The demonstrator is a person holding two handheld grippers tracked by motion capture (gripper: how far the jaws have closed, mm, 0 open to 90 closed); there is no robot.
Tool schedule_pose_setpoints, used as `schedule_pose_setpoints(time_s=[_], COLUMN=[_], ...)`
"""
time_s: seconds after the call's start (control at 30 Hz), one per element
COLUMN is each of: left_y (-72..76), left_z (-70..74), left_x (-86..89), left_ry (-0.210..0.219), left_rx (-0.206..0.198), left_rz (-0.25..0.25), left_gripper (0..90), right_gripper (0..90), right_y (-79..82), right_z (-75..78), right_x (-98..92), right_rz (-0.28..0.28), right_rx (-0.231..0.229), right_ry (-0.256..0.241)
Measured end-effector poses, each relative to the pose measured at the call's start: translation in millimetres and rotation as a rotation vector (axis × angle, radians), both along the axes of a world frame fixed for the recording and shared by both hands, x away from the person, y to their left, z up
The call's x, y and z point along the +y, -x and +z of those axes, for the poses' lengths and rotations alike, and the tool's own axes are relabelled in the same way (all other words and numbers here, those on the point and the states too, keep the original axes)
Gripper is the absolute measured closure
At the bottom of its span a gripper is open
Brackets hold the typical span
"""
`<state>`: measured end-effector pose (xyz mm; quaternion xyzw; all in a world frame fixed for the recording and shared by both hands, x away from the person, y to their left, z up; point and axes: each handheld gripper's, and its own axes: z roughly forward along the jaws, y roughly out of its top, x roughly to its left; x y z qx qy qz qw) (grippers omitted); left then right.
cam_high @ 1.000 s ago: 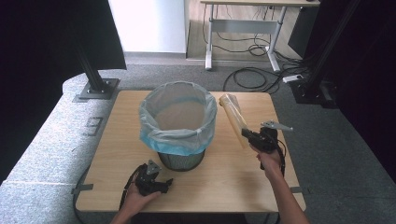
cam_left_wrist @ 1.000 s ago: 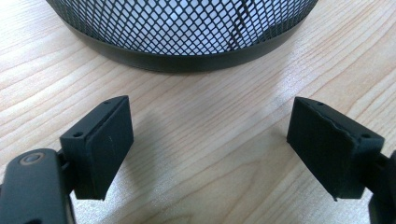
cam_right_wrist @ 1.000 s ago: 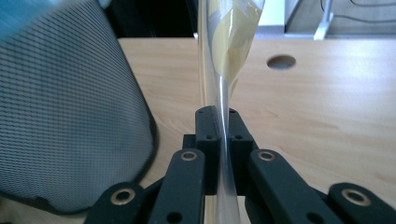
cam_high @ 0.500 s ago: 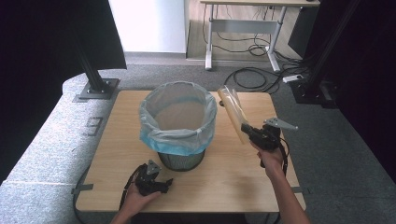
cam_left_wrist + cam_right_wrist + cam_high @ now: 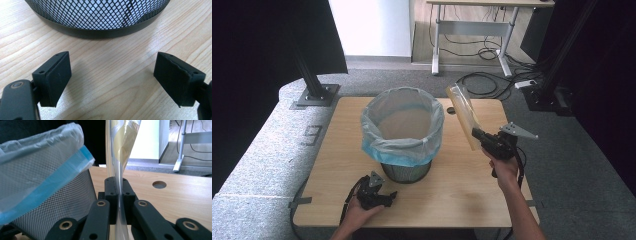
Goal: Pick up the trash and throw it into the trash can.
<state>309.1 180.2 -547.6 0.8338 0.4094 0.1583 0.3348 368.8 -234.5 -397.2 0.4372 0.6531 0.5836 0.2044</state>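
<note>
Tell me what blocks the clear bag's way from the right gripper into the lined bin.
Nothing visible does. The right gripper holds the clear bag in the air beside the bin's open mouth.

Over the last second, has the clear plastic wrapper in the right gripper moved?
Yes. The clear plastic wrapper, clamped in the right gripper, has risen and tipped more upright, its top now beside the rim of the lined black mesh bin.

My bin (image 5: 406,170) is black wire mesh in a diamond pattern, lined with a cloudy white bag (image 5: 402,125) banded in bright blue. The packet (image 5: 464,115) I hold is clear with a yellow-tan patch. My tongs (image 5: 478,135) are black; the table (image 5: 452,190) is pale, streaky wood grain.
</note>
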Motion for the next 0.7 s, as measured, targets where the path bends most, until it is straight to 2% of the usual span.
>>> schedule_pose_setpoints(time_s=[0.7], left_y=[0.0], left_z=[0.0], left_x=[0.0], left_ry=[0.0], left_rx=[0.001], left_rz=[-0.002], left_gripper=[14.3], right_gripper=[87.1], right_y=[13.8], right_z=[22.8], right_x=[1.6], right_rz=[0.016], right_rx=[-0.072], right_ry=[-0.039])
